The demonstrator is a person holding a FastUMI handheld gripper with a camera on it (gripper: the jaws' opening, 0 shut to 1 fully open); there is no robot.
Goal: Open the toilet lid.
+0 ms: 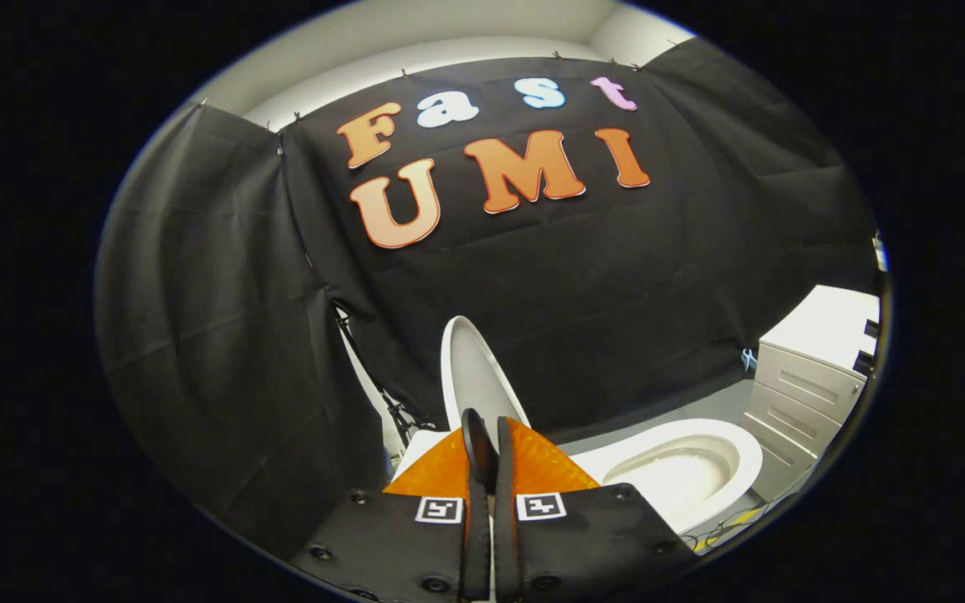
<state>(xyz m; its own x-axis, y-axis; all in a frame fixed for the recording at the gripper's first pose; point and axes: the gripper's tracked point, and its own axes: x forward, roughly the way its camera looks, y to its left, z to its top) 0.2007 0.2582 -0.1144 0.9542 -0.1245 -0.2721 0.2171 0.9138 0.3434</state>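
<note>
The lid [472, 373] stood raised, nearly upright, just beyond the gripper [489, 435], whose fingers were pressed together on nothing, the open bowl [683, 469] off to their right.

hand-held gripper [487, 435] | black screwed body plates | two square black-and-white markers | fingers closed together

The gripper [491, 444] covers the bottom of the raised white oval toilet lid [472, 377]. Its fingers look pressed together on the lid's edge, but the grip itself is hidden.
</note>
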